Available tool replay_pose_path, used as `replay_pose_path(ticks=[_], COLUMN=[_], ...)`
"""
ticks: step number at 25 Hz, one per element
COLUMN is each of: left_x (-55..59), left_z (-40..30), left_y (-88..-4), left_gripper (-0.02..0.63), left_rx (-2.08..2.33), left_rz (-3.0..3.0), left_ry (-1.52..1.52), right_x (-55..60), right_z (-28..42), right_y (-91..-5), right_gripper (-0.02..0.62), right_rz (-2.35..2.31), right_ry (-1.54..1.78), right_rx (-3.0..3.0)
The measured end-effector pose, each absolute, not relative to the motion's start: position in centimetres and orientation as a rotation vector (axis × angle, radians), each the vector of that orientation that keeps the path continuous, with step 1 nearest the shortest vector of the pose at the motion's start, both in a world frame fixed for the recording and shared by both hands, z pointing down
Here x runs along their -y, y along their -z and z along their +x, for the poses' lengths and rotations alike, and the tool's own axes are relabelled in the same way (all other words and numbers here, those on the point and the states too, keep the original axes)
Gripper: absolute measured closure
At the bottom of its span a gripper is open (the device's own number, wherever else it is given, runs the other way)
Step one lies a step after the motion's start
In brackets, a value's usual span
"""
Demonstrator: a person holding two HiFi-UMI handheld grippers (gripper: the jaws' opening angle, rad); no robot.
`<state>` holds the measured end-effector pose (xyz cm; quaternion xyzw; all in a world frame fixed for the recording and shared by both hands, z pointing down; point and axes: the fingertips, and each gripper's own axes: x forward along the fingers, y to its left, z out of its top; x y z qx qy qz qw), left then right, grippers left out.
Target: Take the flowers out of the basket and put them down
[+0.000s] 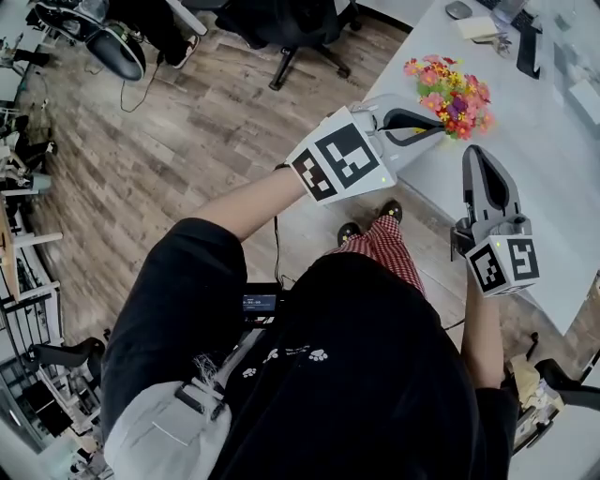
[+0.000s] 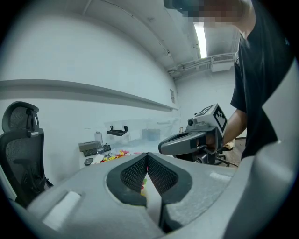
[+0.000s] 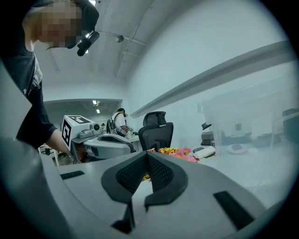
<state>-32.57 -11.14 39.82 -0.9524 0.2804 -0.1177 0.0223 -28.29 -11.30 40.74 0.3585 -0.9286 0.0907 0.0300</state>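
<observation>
A bunch of pink, red, yellow and purple flowers [image 1: 450,86] sits near the edge of the white table [image 1: 548,178]; no basket shows under it from here. My left gripper [image 1: 439,128] is shut and empty, its tips just short of the flowers' near side. My right gripper [image 1: 473,152] is shut and empty too, pointing at the flowers from a little below them. In the left gripper view the jaws [image 2: 147,157] meet with the flowers [image 2: 114,155] beyond. In the right gripper view the closed jaws [image 3: 147,155] point at the flowers [image 3: 176,151], with the left gripper [image 3: 105,142] beside them.
A mouse [image 1: 458,9], papers and a keyboard lie at the table's far end. Office chairs [image 1: 291,28] stand on the wooden floor to the left. A black chair [image 3: 156,133] stands behind the flowers, and a person stands far back.
</observation>
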Motion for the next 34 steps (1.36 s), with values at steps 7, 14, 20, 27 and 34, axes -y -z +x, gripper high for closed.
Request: replay_pose_path(ticks=[7, 14, 20, 27, 34], left_x=[11.1, 10.8, 10.1, 9.8, 9.6], left_z=[-32.7, -32.7, -32.6, -32.3, -31.6], left_y=[-39.6, -39.6, -39.4, -39.8, -39.3], left_gripper=[0.598, 0.598, 0.598, 0.598, 0.598], left_rx=[-0.881, -0.887, -0.886, -0.883, -0.869], left_rz=[-2.949, -2.948, -2.951, -2.948, -2.973], left_ry=[0.346, 0.344, 0.333, 0.349, 0.312], right_x=[11.4, 11.0, 10.6, 10.5, 10.3], right_z=[-28.4, -28.7, -28.8, -28.2, -27.4], right_y=[-40.8, -41.0, -40.5, -40.7, -40.6], right_gripper=[0.584, 0.584, 0.584, 0.584, 0.584], right_rz=[1.106, 1.09, 1.089, 1.116, 1.128], right_ry=[-0.275, -0.254, -0.241, -0.256, -0.274], right_rx=[2.859, 2.842, 2.857, 2.853, 2.848])
